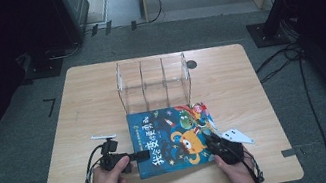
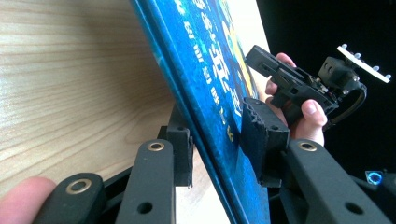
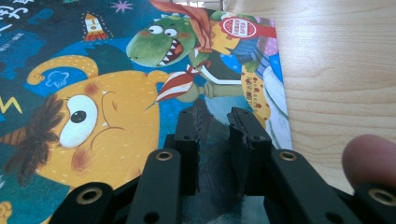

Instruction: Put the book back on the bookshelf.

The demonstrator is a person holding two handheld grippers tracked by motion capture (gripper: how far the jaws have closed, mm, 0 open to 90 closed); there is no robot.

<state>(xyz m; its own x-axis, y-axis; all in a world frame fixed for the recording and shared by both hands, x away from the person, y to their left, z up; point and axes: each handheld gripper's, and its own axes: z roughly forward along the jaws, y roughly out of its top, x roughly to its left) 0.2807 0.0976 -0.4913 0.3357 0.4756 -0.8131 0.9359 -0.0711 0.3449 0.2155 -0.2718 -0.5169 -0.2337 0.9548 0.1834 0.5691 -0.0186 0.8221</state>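
Observation:
A blue picture book with a cartoon monster and a green dinosaur on its cover lies on the wooden table, in front of a clear rack. My left gripper is at the book's left edge. In the left gripper view, the left gripper is shut on the book, one jaw under it and one on the cover, with that edge tilted up off the wood. My right gripper hovers over the book's lower right corner. In the right gripper view its jaws stand narrowly apart above the cover, nothing between them.
A clear acrylic rack with three upright slots stands at the back middle of the table, just behind the book. A dark round hole sits to its right. Bare wood lies on both sides. Grey carpet, cables and dark stands surround the table.

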